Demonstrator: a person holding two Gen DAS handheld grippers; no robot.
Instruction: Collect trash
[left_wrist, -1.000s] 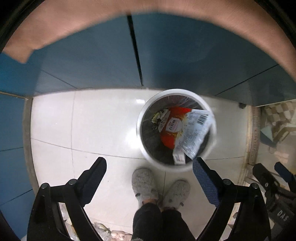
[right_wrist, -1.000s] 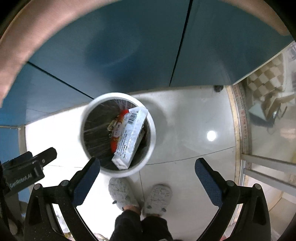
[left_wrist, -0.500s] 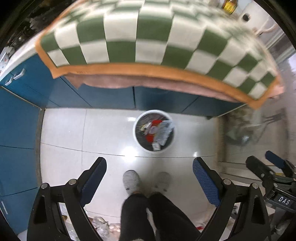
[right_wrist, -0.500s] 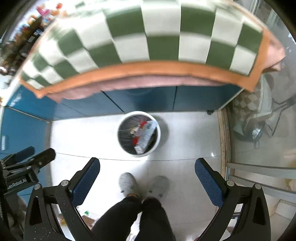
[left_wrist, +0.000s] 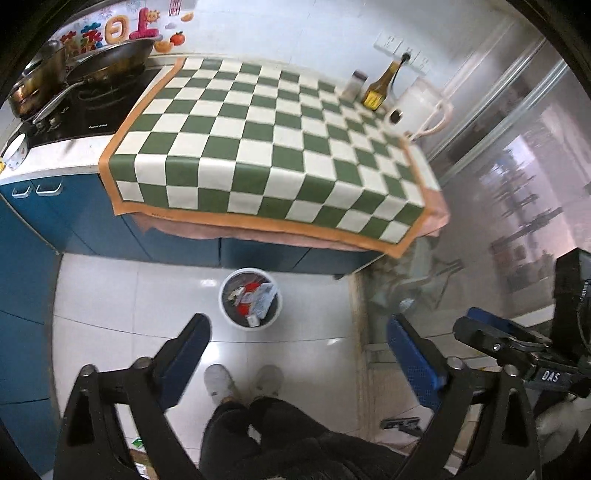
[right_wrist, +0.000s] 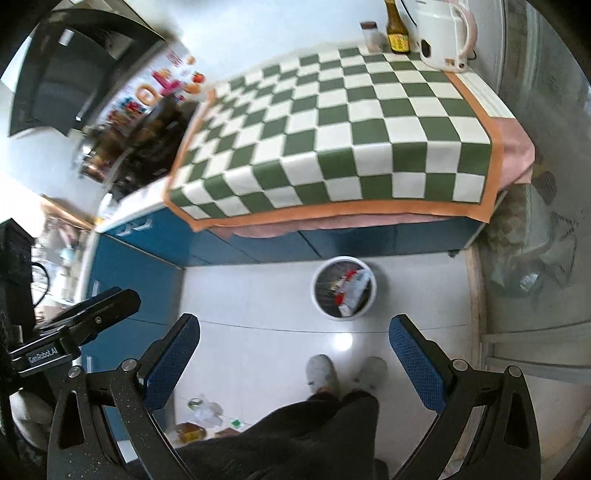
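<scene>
While both grippers hang open, wrappers (left_wrist: 258, 297) fill the bin (left_wrist: 226, 295).

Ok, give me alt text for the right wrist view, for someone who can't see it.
Looking down from above, the right gripper, jaws wide open and empty, hangs over a white tiled floor where a white trash bin full of wrappers stands before blue cabinets. A green-and-white checkered cloth covers the counter; the person's grey slippers show below.

Your left gripper (left_wrist: 297, 341) held high, jaws spread wide, nothing between the blue pads, your right gripper (right_wrist: 293, 339) likewise raised, jaws wide apart and bare, both aimed downward, side by side, your slippered feet (left_wrist: 243, 380) below.
</scene>
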